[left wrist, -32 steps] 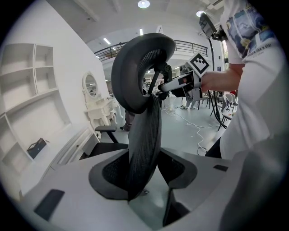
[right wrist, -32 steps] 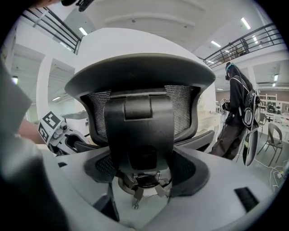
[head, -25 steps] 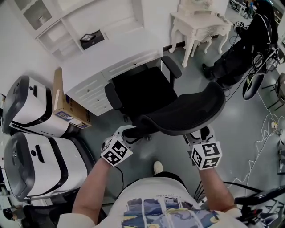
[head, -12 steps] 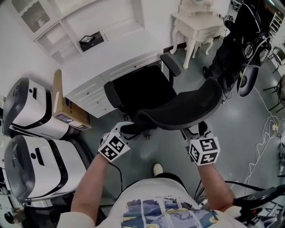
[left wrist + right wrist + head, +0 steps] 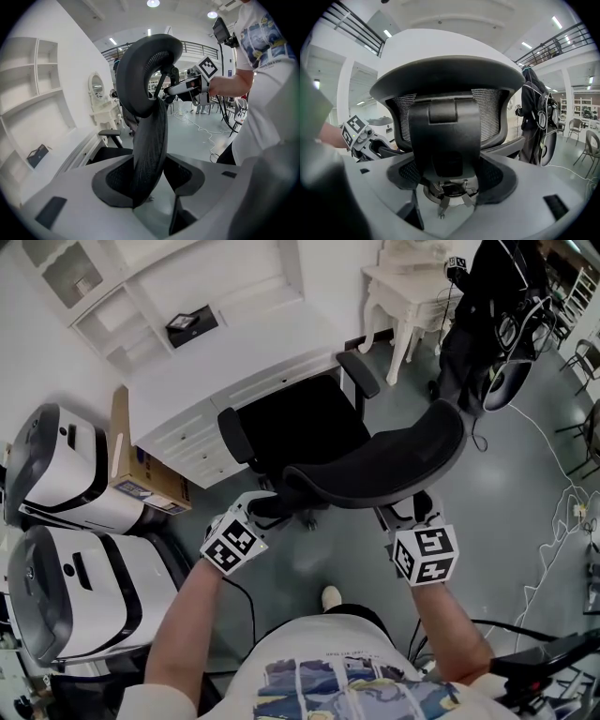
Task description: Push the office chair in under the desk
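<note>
Though probably heavy, should roll easily: office chair at frame centre, close before desk. Clamped at mesh backrest edge by left gripper, at stiff spine by right gripper.

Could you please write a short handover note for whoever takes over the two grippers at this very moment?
Left gripper: jaws appear closed on the side edge of the backrest.
Right gripper: jaws closed on the black support at the rear of the backrest.
Things: the office chair faces the white desk. The front of the seat is at the desk's edge, and most of the seat is out in the open.
Done: both grips taken, chair lined up with the desk.
Left: push forward until the seat goes under the desk, then let go.
</note>
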